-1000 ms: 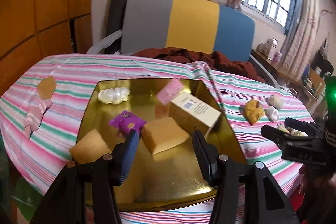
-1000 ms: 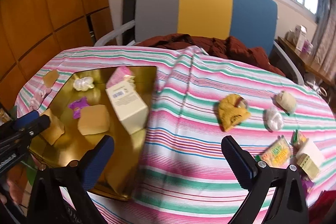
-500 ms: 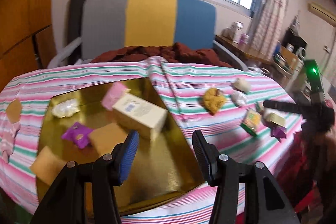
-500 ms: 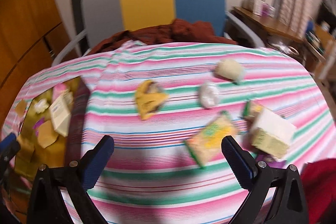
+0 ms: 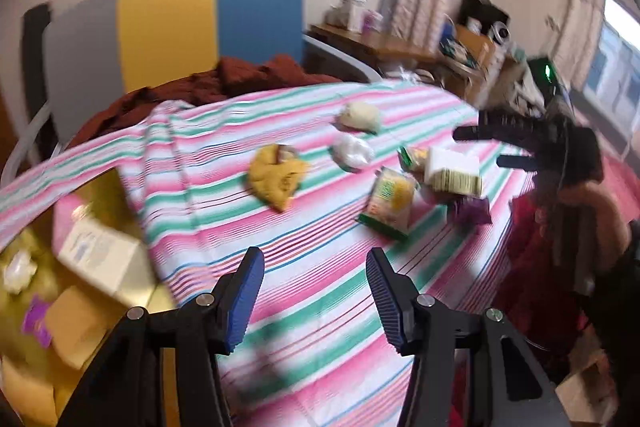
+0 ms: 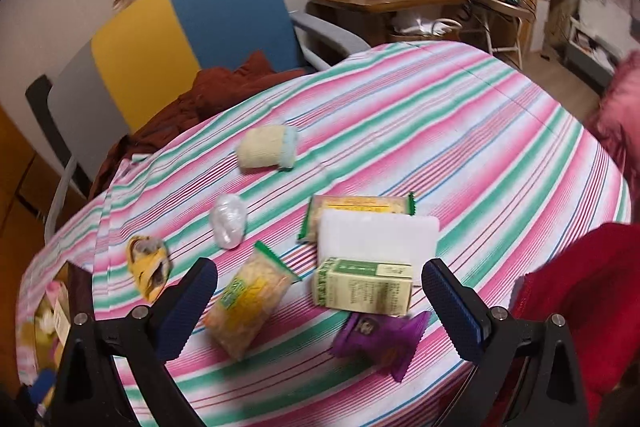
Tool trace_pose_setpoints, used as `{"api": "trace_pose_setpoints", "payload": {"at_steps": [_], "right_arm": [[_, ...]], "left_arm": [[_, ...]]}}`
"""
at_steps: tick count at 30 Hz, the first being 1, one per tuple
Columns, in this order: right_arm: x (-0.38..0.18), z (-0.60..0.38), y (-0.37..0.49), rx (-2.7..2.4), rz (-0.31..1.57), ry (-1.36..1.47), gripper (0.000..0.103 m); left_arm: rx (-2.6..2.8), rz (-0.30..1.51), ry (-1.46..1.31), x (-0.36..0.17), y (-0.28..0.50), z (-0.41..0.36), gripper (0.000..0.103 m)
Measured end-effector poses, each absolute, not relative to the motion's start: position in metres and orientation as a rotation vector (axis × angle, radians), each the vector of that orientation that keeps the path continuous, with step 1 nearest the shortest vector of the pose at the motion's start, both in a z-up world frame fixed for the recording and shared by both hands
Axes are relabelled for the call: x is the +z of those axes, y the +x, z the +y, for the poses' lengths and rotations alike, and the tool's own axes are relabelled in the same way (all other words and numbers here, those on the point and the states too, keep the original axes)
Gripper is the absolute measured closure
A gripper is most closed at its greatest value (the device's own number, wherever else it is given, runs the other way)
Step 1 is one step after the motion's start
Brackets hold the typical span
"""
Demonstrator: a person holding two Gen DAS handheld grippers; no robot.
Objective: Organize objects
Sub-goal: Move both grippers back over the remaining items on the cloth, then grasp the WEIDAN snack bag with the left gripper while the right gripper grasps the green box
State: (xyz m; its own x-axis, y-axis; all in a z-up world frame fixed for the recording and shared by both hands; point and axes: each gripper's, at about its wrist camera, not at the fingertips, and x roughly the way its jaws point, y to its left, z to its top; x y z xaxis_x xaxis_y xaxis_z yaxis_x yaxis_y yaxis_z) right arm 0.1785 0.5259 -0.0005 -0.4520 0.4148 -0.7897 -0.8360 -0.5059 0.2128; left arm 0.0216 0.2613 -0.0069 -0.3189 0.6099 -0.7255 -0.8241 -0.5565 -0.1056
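Observation:
My right gripper [image 6: 320,301] is open and empty above a cluster on the striped cloth: a green-and-cream box [image 6: 362,287], a white box [image 6: 378,233], a yellow snack pack [image 6: 250,297], a second snack pack [image 6: 360,205] and a purple packet [image 6: 380,341]. My left gripper [image 5: 314,291] is open and empty over bare cloth. The gold tray [image 5: 108,199] at the left holds a cream box [image 5: 100,257], tan blocks and a purple packet. A yellow pouch [image 5: 278,177] lies mid-table. The right gripper also shows in the left wrist view [image 5: 496,145].
A clear wrapped lump [image 6: 229,221] and a cream roll [image 6: 266,147] lie farther back. A grey, yellow and blue chair [image 6: 188,27] with a brown cloth stands behind the table. A red sleeve [image 6: 580,291] is at the right edge.
Both grippers have swung right, away from the gold tray. The right gripper now hangs over the box and snack cluster. Both stay open.

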Motion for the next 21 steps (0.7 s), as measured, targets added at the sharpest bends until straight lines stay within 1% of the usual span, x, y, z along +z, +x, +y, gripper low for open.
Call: {"api": "trace_pose_setpoints", "payload": {"at_steps": [2, 4, 9, 13, 14, 15, 16, 21], "right_arm": [[-0.007, 0.531, 0.183, 2.020, 0.840, -0.860, 0.000], [-0.012, 0.536, 0.190, 2.017, 0.913, -0.821, 0.000], [-0.009, 0.540, 0.208, 2.028, 0.987, -0.669, 0.000], [-0.009, 0.544, 0.213, 2.028, 1.030, -0.624, 0.000], [-0.009, 0.544, 0.213, 2.031, 1.035, -0.626, 0.000], [-0.010, 0.546, 0.212, 2.031, 1.035, -0.630, 0.000], [-0.010, 0.545, 0.212, 2.031, 1.034, -0.632, 0.000], [-0.010, 0.546, 0.214, 2.030, 1.048, -0.617, 0.000]], "left_arm": [[1.919, 0.398, -0.936, -0.019, 0.024, 0.285, 0.049], [1.877, 0.400, -0.954, -0.029, 0.024, 0.302, 0.049], [1.788, 0.438, -0.970, -0.050, 0.024, 0.350, 0.049], [1.740, 0.485, -0.954, -0.061, 0.024, 0.383, 0.048], [1.727, 0.487, -0.949, -0.064, 0.023, 0.391, 0.046], [1.720, 0.492, -0.951, -0.066, 0.022, 0.397, 0.040], [1.714, 0.507, -0.957, -0.068, 0.021, 0.403, 0.039], [1.706, 0.575, -0.948, -0.077, 0.022, 0.430, 0.038]]}}
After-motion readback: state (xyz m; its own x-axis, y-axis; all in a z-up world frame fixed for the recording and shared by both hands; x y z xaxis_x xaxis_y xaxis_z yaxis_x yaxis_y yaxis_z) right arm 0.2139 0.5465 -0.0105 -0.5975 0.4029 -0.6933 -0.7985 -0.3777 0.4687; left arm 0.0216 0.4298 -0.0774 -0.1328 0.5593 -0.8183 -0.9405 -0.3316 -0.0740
